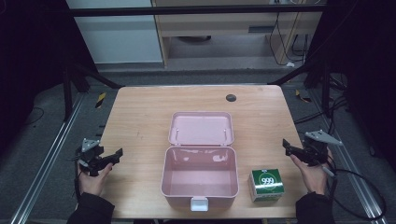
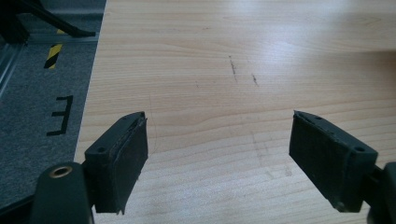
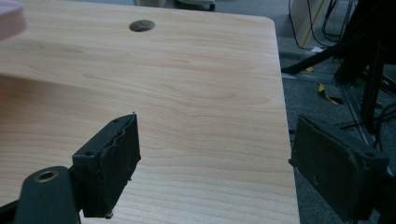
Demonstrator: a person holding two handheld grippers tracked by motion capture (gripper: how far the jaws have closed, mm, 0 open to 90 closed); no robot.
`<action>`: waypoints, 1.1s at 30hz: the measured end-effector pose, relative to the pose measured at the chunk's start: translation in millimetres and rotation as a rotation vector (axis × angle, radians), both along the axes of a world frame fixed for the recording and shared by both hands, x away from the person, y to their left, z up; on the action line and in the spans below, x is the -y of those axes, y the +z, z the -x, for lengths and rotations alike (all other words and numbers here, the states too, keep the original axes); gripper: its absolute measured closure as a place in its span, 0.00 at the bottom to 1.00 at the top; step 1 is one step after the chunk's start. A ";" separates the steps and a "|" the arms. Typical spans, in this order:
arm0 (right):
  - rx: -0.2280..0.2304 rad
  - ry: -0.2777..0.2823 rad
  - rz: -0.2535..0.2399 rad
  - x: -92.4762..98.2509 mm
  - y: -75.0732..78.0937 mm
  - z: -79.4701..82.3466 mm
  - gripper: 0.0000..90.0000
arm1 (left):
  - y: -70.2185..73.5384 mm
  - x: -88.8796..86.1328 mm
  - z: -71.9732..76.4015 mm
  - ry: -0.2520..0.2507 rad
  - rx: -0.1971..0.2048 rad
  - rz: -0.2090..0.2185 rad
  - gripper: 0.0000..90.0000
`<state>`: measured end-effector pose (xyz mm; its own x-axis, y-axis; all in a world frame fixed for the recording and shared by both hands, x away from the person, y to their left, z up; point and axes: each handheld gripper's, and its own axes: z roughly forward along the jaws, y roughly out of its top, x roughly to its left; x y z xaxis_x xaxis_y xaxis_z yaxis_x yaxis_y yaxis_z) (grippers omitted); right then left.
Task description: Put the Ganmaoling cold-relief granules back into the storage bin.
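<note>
Your left gripper (image 1: 117,153) sits low at the left w/ its jaws pointing inward toward the middle, held from below by your left hand (image 1: 93,179) — in the left gripper view the jaws stand wide apart, nothing between the pads (image 2: 128,161). Your right gripper (image 1: 286,144) mirrors it on the right side, right hand (image 1: 314,176) under it, cable trailing off behind — jaws also spread wide in the right gripper view, pads (image 3: 117,161) bare.

Pale matt wood-grain table (image 1: 140,116) carries a glossy pink plastic box (image 1: 200,179) and a printed green cardboard carton (image 1: 266,185)
</note>
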<state>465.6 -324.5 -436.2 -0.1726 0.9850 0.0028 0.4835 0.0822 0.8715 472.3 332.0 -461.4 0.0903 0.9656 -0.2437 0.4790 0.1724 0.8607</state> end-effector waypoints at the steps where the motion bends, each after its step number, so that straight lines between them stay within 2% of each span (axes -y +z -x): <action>1: 0.008 0.011 -0.006 0.1 3.5 1.4 0.17 | 0.1 -0.6 0.1 0.002 -0.001 0.003 0.21; 3: 0.015 0.043 -0.020 -0.6 10.0 3.3 0.17 | 0.2 -1.8 0.1 0.004 -0.004 0.005 0.21; 6: 0.006 0.097 -0.007 -2.9 18.7 4.9 0.16 | 0.5 -2.5 0.5 0.000 -0.006 0.004 0.22; 9: 0.023 0.151 -0.003 -6.3 24.1 7.2 0.15 | -0.2 -1.6 0.9 -0.011 -0.007 0.008 0.22; 12: 0.017 0.195 0.006 -10.8 29.5 7.8 0.14 | -0.9 -0.7 1.0 -0.018 -0.009 0.004 0.22; 21: 0.000 0.296 0.034 -30.2 42.4 10.1 0.10 | -3.1 -1.3 1.6 -0.021 -0.018 -0.007 0.23; 26: 0.002 0.330 0.066 -36.6 48.8 11.7 0.09 | -5.1 0.3 1.7 -0.029 -0.027 -0.017 0.23; 33: -0.024 0.392 0.120 -44.2 54.7 10.9 0.07 | -6.9 0.7 2.1 -0.037 -0.038 -0.028 0.23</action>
